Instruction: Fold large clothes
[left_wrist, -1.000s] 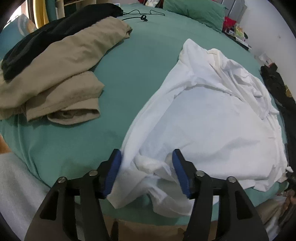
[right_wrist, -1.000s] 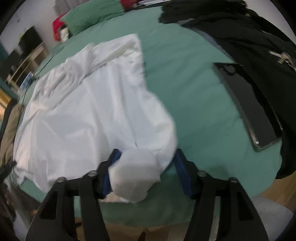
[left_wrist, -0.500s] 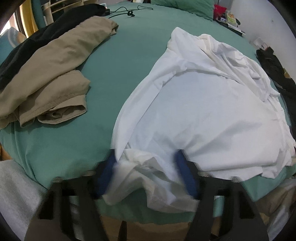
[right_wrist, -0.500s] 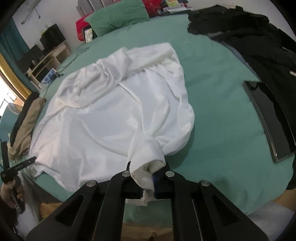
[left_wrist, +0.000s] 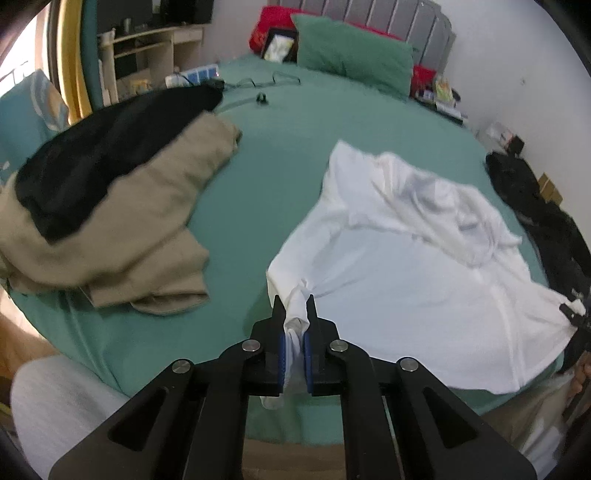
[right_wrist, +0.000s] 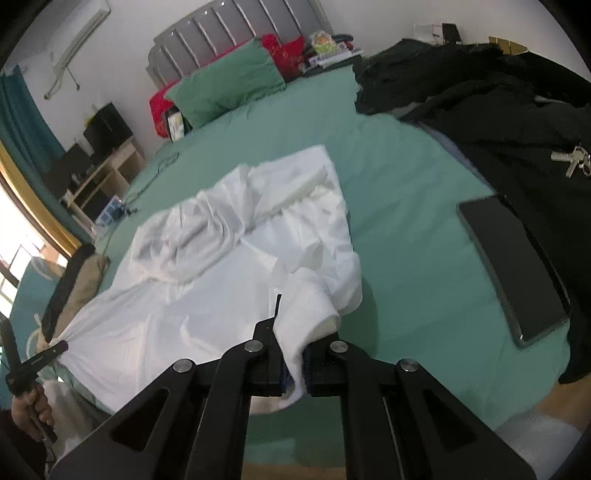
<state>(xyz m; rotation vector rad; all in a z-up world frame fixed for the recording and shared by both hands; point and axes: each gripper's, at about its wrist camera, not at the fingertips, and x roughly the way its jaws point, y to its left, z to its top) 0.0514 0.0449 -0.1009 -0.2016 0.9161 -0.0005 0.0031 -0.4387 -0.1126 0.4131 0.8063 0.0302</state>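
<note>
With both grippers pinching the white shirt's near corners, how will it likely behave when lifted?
Probably floppy: the white shirt bunches into a thin twist in the left gripper and right gripper. It looks light and thin. Its crumpled far half would likely drag across the green sheet.

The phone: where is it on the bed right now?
The phone shows only in the right wrist view, lying flat on the green sheet at picture right, between the white shirt and the black clothes, below the keys.
</note>
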